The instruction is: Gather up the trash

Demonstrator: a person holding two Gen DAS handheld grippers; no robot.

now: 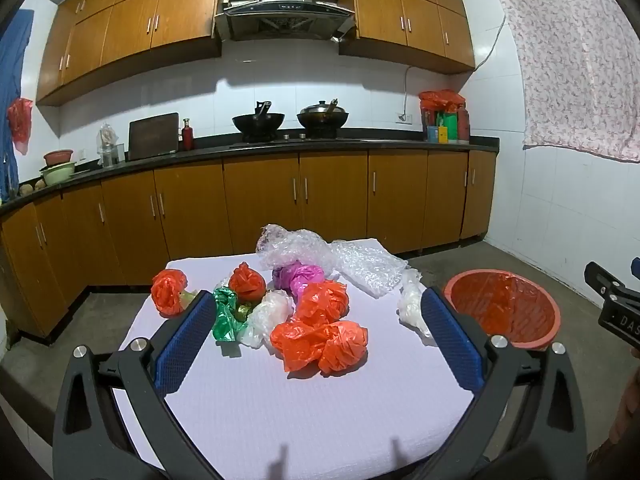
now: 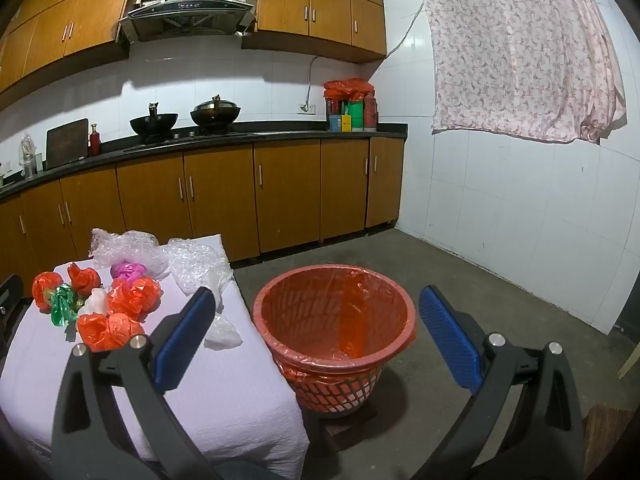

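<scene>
Crumpled plastic bags lie in a heap on the white-clothed table: several orange ones, a green one, a purple one, a white one and bubble wrap. My left gripper hovers open over the near side of the heap, with nothing between its blue pads. To the right of the table stands an orange bin with an orange liner. My right gripper is held open above and in front of the bin, holding nothing. The heap lies to its left.
Wooden kitchen cabinets and a dark counter with two woks run along the far wall. Bare concrete floor spreads right of the bin up to a tiled wall. A floral curtain hangs there.
</scene>
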